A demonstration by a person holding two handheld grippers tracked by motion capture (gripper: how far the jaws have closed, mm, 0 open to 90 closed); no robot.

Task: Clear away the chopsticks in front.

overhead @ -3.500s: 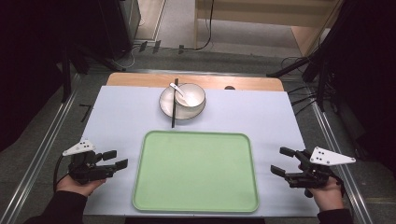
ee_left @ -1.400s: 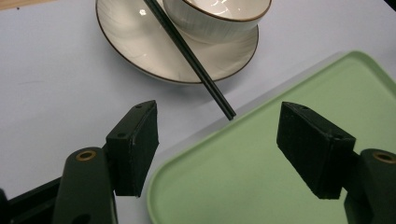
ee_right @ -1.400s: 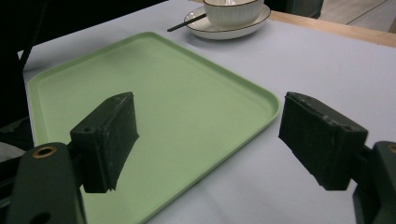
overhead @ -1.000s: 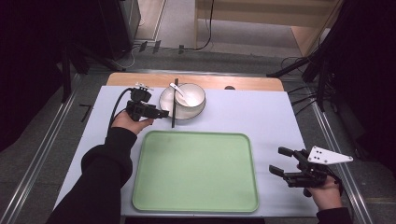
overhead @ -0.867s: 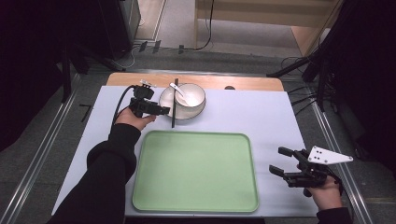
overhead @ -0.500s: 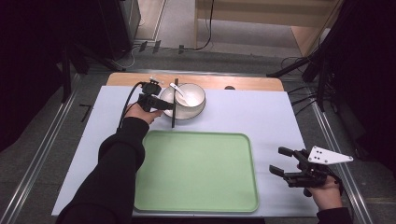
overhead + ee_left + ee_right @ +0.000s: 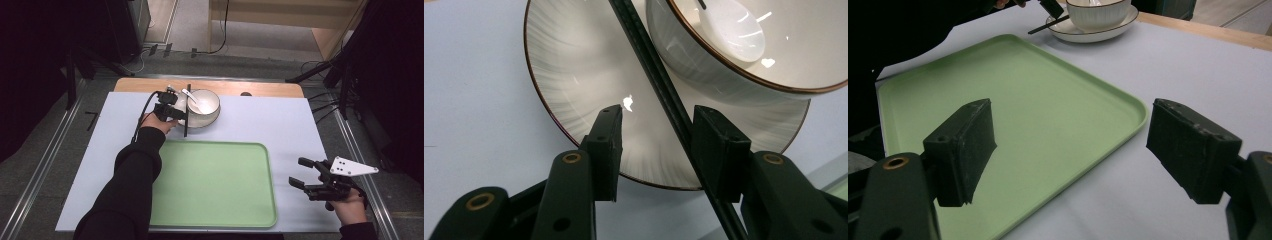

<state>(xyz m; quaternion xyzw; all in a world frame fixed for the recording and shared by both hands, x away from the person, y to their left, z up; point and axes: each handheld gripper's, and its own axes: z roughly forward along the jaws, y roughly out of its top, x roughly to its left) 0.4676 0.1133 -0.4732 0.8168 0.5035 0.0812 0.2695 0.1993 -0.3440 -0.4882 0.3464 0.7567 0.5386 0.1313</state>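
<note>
We are closing in on the long black chopsticks (image 7: 659, 75) lying across the grey striped ceramic plate (image 7: 574, 75) at the far tabletop. Our left gripper (image 7: 656, 131) has just been closing its jaws, chopsticks between them, one pad touching. Next we must pinch and lift. Our right gripper (image 7: 1070, 150) rests wide, empty, near right.

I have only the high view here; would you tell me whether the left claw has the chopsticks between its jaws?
Observer: Yes. In the left gripper view the chopsticks run between the jaws of the left claw, close against one pad. The jaws have just been closing, but the other pad stands clear.
Operator: Thank you. What lies under them there?
Observer: The plate, with the bowl standing on it beside them.
Operator: Is the right claw empty?
Observer: Yes. In the right gripper view the right claw is open, facing the green tray.
</note>
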